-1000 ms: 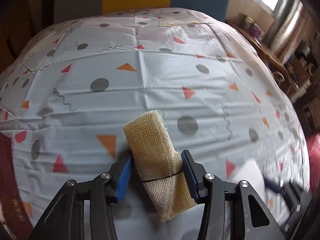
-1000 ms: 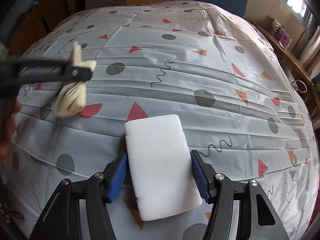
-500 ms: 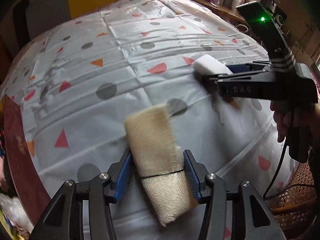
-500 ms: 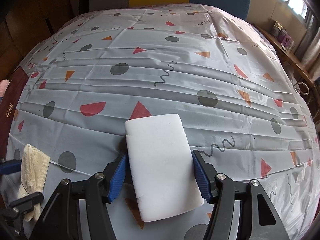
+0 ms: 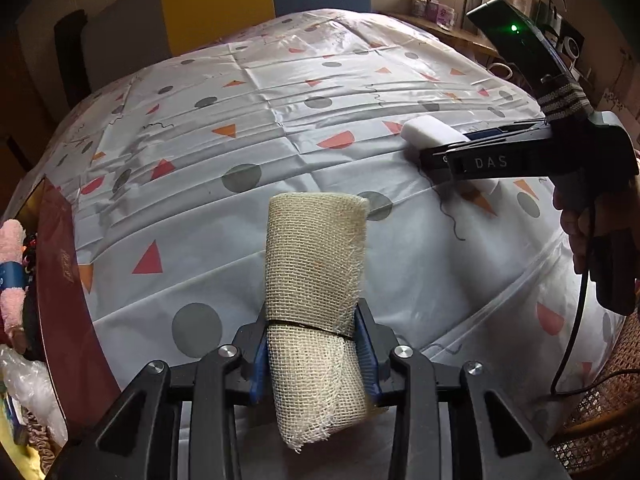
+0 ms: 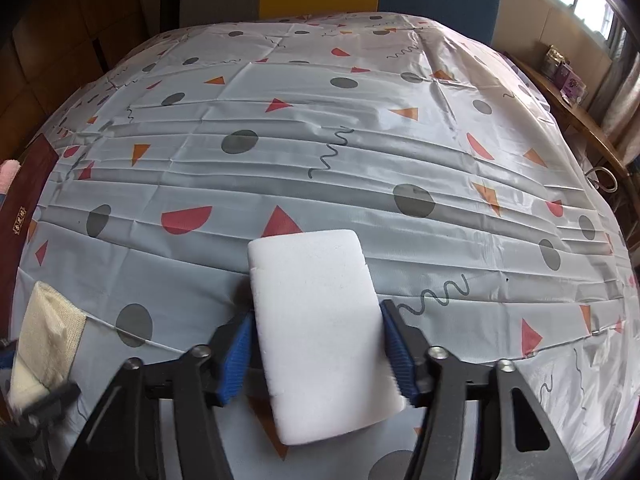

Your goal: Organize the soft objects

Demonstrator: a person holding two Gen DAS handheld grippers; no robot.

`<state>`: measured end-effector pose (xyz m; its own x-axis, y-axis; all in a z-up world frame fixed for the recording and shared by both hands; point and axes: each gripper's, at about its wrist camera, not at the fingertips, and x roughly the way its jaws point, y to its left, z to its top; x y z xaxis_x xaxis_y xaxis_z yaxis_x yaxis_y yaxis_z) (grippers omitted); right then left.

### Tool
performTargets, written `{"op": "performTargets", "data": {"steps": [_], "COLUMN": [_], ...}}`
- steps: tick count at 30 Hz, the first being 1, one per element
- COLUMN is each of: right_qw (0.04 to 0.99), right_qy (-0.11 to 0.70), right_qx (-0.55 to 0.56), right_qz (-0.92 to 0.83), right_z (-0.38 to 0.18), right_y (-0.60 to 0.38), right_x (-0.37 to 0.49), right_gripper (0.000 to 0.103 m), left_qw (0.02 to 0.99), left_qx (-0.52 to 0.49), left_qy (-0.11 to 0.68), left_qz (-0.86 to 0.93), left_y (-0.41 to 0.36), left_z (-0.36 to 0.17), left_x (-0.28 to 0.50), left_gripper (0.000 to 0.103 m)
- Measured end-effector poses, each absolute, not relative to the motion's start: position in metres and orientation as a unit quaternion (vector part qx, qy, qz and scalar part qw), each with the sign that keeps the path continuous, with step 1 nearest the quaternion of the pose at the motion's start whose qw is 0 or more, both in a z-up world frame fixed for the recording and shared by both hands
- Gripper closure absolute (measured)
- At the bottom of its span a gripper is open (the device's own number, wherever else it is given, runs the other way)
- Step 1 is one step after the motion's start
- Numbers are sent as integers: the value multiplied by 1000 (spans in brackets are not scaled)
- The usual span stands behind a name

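A beige mesh-wrapped roll (image 5: 316, 256) tied with a thin black band sticks out forward between the blue pads of my left gripper (image 5: 312, 332). The jaws are closing and pinch the roll at the band, just above the tablecloth (image 5: 280, 128). The right wrist view shows the same roll (image 6: 44, 328) at the lower left. My right gripper (image 6: 318, 332) is closing on a white foam sponge (image 6: 320, 320), with a pad against each long side. From the left wrist view the sponge (image 5: 430, 132) shows at the right, with a person's hand (image 5: 580, 216) on the handle.
A dark red board (image 5: 60, 264) lies along the table's left edge, with a pink plush (image 5: 12, 248) and a plastic bag beyond it. Yellow (image 5: 216, 4) and blue chairs stand at the far side. A wicker chair (image 5: 600, 432) is at the near right.
My left gripper carried the mesh roll across the table toward its near left edge and squeezed it tighter. The right gripper and the white sponge stayed in place.
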<state>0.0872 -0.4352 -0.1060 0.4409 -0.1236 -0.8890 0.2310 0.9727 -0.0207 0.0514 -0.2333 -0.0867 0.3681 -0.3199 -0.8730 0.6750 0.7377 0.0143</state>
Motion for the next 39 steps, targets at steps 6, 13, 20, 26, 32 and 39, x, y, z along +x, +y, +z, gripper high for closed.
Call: {"op": "performTargets", "data": {"steps": [6,13,20,26,32,39], "right_qw": [852,856,858,859,862,865], "right_qy": [513,508,506,504,499,494], "right_qx": [59,57,43,47,38,31], "right_qz": [-80,-79,-81,-79,-80,-79], "right_z": [-108,-110,-109,-110,-110,-111], "right_y": [-428,-427,-422,-423,-421,-420], "right_x": [88,87,87,87,87,86], "right_gripper": [40,38,43,42,43,43], "left_qw": [819,831,836,840,838,839], "left_qx": [185,181,170,164,163,153], "left_qy": [446,422,417,415,423,418], "left_qz": [-310,-315,-313,-309,-305,-313], "left_y": [-224,-221,-219,-218,-218,-215], "left_z": [-88,-91,-91,-90,-86,-71], "left_x": [44,39,39,38,37,32], "left_gripper": [67,67,67,69,71,72]}}
